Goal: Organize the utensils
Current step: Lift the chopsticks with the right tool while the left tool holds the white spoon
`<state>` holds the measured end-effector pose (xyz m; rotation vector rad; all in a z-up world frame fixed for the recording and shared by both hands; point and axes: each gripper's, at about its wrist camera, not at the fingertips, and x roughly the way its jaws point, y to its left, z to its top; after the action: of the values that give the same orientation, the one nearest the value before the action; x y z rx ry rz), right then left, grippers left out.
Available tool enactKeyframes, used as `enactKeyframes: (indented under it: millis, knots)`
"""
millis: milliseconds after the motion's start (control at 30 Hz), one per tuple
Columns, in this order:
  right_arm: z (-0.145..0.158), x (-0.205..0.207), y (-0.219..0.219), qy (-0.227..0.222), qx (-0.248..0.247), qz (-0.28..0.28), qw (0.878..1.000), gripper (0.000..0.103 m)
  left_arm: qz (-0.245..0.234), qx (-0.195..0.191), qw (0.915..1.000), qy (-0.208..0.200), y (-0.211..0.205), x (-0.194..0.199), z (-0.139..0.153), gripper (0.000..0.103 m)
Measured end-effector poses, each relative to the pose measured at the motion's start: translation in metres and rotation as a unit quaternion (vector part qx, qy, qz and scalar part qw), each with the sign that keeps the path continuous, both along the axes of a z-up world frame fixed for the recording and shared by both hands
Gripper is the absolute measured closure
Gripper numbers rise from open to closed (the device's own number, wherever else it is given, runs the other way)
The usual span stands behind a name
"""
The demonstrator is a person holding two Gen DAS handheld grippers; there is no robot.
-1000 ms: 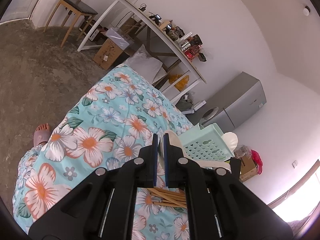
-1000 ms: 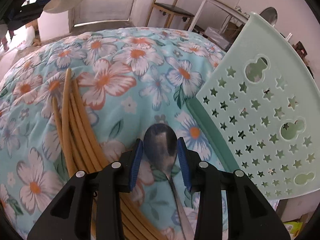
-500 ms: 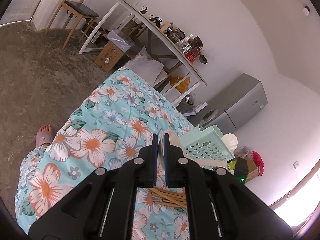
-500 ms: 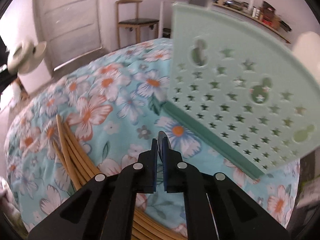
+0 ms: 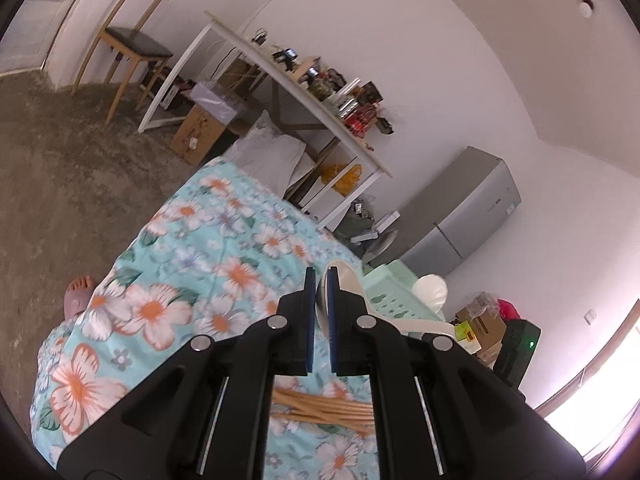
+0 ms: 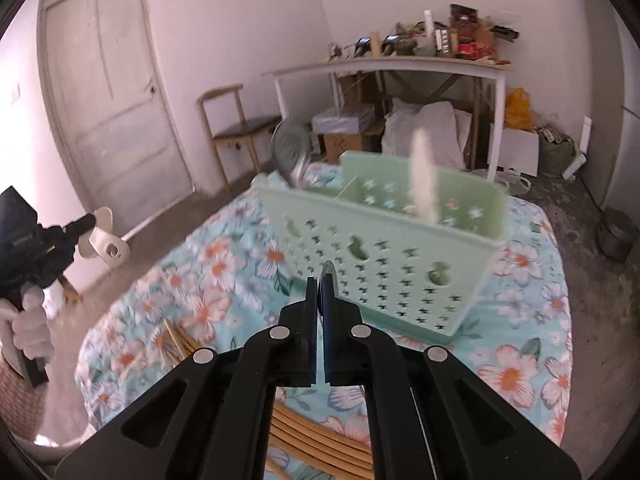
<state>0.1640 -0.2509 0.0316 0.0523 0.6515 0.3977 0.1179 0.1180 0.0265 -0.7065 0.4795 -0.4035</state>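
Both clamped: left gripper on white spoon, right gripper on metal spoon, facing green basket

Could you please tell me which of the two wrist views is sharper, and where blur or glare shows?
Left wrist view: sharp throughout, fisheye-curved walls, with blown-out window glare at lower right. Right wrist view: motion-blurred, worst on the mint-green perforated plastic basket and the white utensil standing in it; the floral bedspread is smeared too.

two grippers, one green basket – one chopstick bundle, one chair.
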Motion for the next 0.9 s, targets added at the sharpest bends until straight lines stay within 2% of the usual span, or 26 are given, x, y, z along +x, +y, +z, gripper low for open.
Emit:
enactKeyframes:
  millis: [200, 433, 533, 700, 900]
  knots:
    - [0.013, -0.011, -0.027, -0.021, 0.028, -0.015, 0.999, 0.101, -0.008, 0.026, 0.999, -0.034, -0.021, 0.01, 0.031, 0.098]
    - [0.031, -0.023, -0.055, -0.054, 0.059, -0.028, 0.996, 0.101, -0.005, 0.077, 0.9946, -0.07, -0.052, 0.026, 0.069, 0.099]
    - [0.04, -0.028, -0.065, -0.068, 0.069, -0.033, 0.995, 0.101, 0.008, 0.128, 0.9885, -0.079, -0.072, 0.035, 0.085, 0.099]
    - [0.061, -0.035, -0.083, -0.102, 0.084, -0.039, 0.991, 0.101, 0.042, 0.226, 0.9686, -0.094, -0.101, 0.045, 0.108, 0.099]
    - [0.074, -0.037, -0.09, -0.125, 0.087, -0.031, 0.988, 0.101, 0.074, 0.339, 0.932, -0.104, -0.133, 0.062, 0.119, 0.099]
